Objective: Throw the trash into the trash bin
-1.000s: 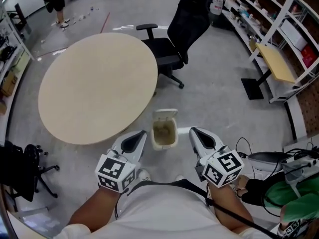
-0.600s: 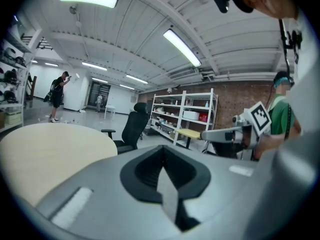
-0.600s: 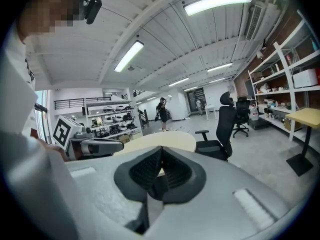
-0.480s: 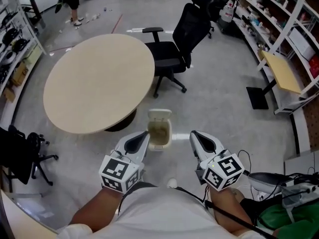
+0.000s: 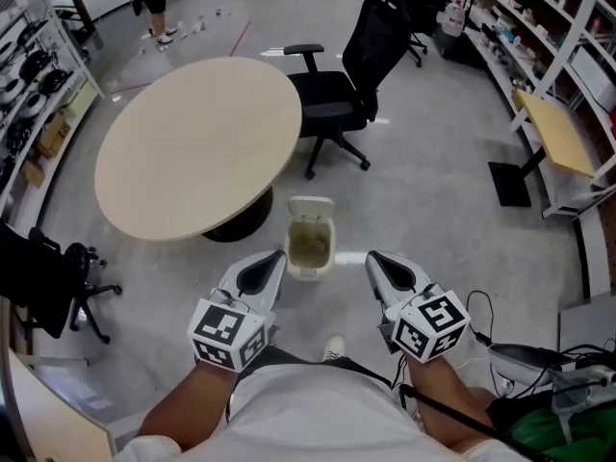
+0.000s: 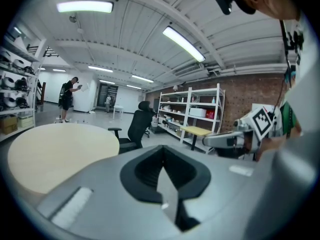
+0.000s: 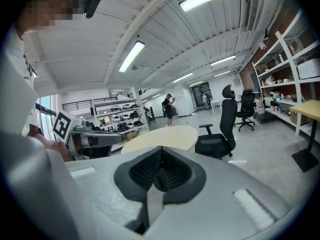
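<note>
**A:** Where's the trash bin?

**B:** The trash bin [image 5: 310, 243] stands on the floor [image 5: 433, 191], just off the near edge of the round worktop [image 5: 192, 142] and beside its dark base [image 5: 239, 224]. Its lid [image 5: 311, 206] is flipped up at the far side, so the mouth is open. The inside looks brownish. I can't tell whether that's a liner or rubbish.

**A:** And the trash itself?

**B:** I can't pick any out. The worktop is bare, and nothing hangs from either tool.

**A:** How do the tools stand?

**B:** The left hand-held gripper [image 5: 268, 261] and the right hand-held gripper [image 5: 377, 261] are side by side on the person's side of the bin. One is off to each side of it and neither touches it. In each gripper's own view the jaws are clenched tip to tip with nothing between them.

**A:** So which step is this?

**B:** I'd say it's a moment between carries, since both hands are empty beside an open bin. Either a drop is finished or no piece has been fetched yet. These views don't tell me which.

**A:** What does the next move call for?

**B:** If there's more to throw, a piece has to be found first, as none shows near the bin. One pair of jaws must open before it can close on anything. The piece then has to come over the mouth before the jaws let go. The lid needs no handling. The chair [image 5: 351, 75] at the worktop's far right edge is well apart from the bin and shouldn't get in the way.
</note>
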Tool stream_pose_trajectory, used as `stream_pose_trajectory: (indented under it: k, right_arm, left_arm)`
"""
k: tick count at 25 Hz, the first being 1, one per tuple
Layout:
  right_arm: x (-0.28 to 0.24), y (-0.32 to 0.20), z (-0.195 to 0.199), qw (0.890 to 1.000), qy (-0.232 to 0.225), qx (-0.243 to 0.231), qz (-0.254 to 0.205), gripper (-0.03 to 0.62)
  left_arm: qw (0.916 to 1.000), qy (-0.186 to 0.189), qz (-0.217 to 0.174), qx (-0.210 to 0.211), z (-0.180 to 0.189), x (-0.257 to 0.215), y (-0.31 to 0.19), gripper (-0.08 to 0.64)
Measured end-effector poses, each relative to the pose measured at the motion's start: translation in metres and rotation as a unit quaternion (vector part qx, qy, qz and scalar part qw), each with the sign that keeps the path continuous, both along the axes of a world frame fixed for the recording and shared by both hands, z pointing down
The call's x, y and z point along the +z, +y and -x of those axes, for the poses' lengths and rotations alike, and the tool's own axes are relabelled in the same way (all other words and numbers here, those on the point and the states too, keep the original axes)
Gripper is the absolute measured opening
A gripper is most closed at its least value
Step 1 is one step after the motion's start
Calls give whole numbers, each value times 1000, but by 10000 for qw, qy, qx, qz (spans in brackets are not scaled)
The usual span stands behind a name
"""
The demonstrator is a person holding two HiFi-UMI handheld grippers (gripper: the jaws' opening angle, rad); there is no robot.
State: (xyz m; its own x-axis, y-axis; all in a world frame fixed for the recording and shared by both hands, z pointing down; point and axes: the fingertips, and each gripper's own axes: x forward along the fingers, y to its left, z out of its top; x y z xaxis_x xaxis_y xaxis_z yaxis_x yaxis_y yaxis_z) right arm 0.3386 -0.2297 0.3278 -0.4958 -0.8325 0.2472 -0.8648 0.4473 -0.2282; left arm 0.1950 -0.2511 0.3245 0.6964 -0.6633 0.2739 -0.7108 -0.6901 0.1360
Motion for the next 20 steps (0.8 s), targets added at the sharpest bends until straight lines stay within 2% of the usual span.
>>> stream_pose_trajectory:
  k: [8, 13, 20]
  right_arm:
    - [-3, 0, 18, 9995, -17, 304, 6, 2]
    - [-5, -3, 40, 9991, 31, 432, -43, 2]
    - [-6, 0, 56, 9984, 135, 541, -44, 2]
  left_arm:
    - [9999, -3, -54, 151, 19, -9, -14, 8]
    - [9994, 157, 112, 298, 37, -4, -19, 8]
    - [9989, 147, -27, 453, 50, -4, -19, 8]
